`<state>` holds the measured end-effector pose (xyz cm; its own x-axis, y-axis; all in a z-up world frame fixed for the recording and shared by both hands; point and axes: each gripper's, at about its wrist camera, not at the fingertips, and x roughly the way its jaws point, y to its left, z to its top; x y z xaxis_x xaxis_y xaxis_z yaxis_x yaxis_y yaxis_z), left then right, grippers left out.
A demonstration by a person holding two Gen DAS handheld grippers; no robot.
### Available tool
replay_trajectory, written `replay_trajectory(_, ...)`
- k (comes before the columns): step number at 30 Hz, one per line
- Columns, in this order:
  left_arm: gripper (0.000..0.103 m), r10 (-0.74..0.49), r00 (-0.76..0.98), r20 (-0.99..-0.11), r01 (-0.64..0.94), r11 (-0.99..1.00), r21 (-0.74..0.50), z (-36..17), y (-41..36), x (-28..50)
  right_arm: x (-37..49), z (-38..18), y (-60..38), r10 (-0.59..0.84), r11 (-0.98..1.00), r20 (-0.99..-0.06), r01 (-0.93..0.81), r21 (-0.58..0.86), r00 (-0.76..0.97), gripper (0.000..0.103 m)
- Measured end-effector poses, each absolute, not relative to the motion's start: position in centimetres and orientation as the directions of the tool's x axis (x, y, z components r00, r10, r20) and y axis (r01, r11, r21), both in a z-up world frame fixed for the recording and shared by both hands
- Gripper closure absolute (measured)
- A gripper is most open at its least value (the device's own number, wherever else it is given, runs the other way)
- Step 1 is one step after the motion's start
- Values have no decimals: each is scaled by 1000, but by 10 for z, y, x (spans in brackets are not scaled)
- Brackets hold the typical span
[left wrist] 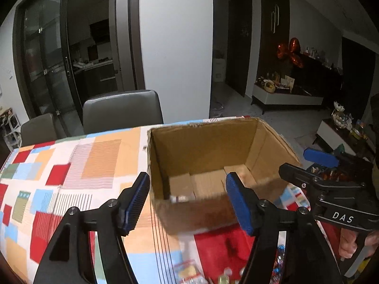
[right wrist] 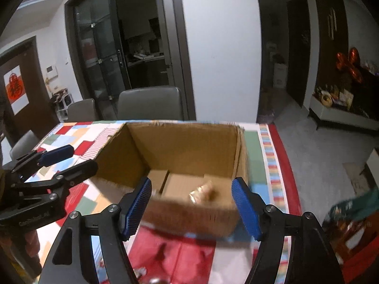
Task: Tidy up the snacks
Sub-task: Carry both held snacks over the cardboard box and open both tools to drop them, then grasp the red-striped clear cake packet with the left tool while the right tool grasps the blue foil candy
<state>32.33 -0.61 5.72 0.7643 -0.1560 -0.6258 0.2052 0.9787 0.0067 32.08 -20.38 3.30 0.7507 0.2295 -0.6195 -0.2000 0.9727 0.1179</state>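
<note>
An open cardboard box point(left wrist: 203, 142) stands on the patterned tablecloth point(left wrist: 71, 165); it also shows in the right wrist view point(right wrist: 184, 142). A small snack point(left wrist: 178, 198) lies on the box floor near its front wall. In the right wrist view a golden wrapped snack point(right wrist: 203, 193) lies inside the box, blurred. My left gripper point(left wrist: 188, 201) is open and empty, just in front of the box. My right gripper point(right wrist: 191, 203) is open and empty, also in front of the box. Loose snack packets point(left wrist: 187, 272) lie on the table below the left gripper.
Two grey chairs point(left wrist: 120, 108) stand behind the table. The right gripper shows in the left wrist view point(left wrist: 308, 163), beside the box's right wall. The left gripper shows in the right wrist view point(right wrist: 64, 158). The table's right edge point(right wrist: 284, 165) drops to the floor.
</note>
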Motion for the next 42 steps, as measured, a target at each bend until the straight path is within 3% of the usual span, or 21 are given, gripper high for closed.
replay_trajectory(9, 34, -140, 699, -701, 207, 978, 10, 50, 2, 284, 289, 18, -208, 230, 973, -736, -137, 186, 636, 32)
replay_trajectory(20, 34, -125, 524, -842, 192, 981, -26, -6, 5, 279, 279, -31, -214, 150, 988, -888, -26, 154, 434, 33)
replay_trajectory(37, 39, -109, 312, -944, 144, 987, -67, -85, 10, 310, 275, -96, -220, 95, 989, -966, 90, 120, 240, 62)
replay_trajectory(42, 41, -98, 286, -953, 129, 990, -64, -98, 10, 316, 276, -105, -218, 103, 987, -971, 99, 127, 216, 65)
